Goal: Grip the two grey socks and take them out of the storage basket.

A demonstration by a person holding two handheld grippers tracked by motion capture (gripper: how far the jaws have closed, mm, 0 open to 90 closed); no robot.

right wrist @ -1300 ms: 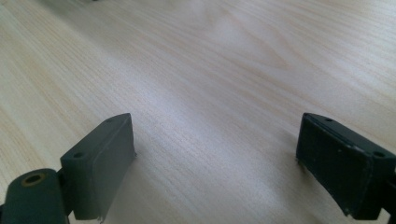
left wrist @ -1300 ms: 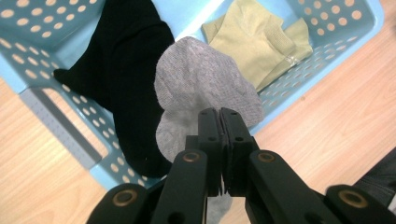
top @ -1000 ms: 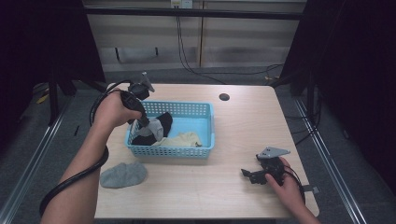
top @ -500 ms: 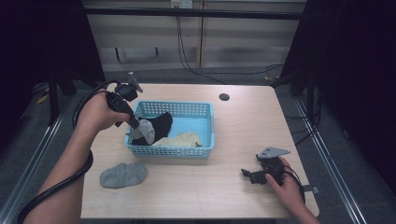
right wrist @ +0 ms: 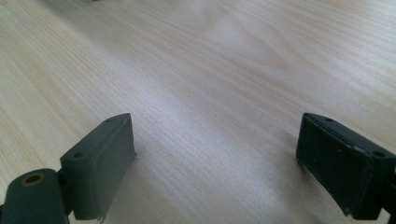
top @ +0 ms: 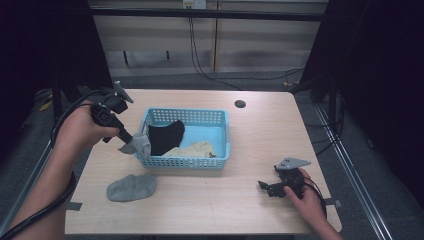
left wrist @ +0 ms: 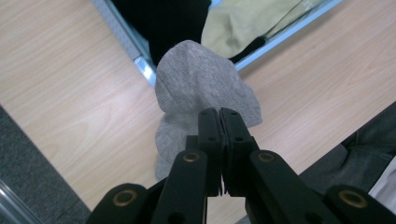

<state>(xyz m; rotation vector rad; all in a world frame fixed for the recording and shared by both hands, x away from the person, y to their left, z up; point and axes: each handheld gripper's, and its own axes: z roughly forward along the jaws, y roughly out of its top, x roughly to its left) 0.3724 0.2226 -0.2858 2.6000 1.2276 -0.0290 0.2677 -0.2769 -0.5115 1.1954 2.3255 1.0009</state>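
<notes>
My left gripper (top: 126, 139) is shut on a grey sock (top: 137, 145) and holds it in the air over the left rim of a blue basket (top: 210, 161). In the left gripper view the grey sock (left wrist: 201, 93) hangs from the closed jaws of that gripper (left wrist: 219, 114) above the basket's corner. A black sock (top: 165, 136) and a pale yellow sock (top: 192, 149) lie inside the basket. Another grey sock (top: 131, 187) lies flat on the table in front of the basket. My right gripper (top: 265, 188) rests low at the front right, open, with bare wood between its jaws (right wrist: 212, 154).
The wooden table (top: 260, 135) has a round cable hole (top: 240, 104) at the back. Dark floor and black frame posts surround it. The left gripper's cable (top: 60, 125) loops off the table's left side.
My left gripper has lifted the grey sock out of the basket and drawn it left and back to the basket's left rim. The right gripper has stayed still.
</notes>
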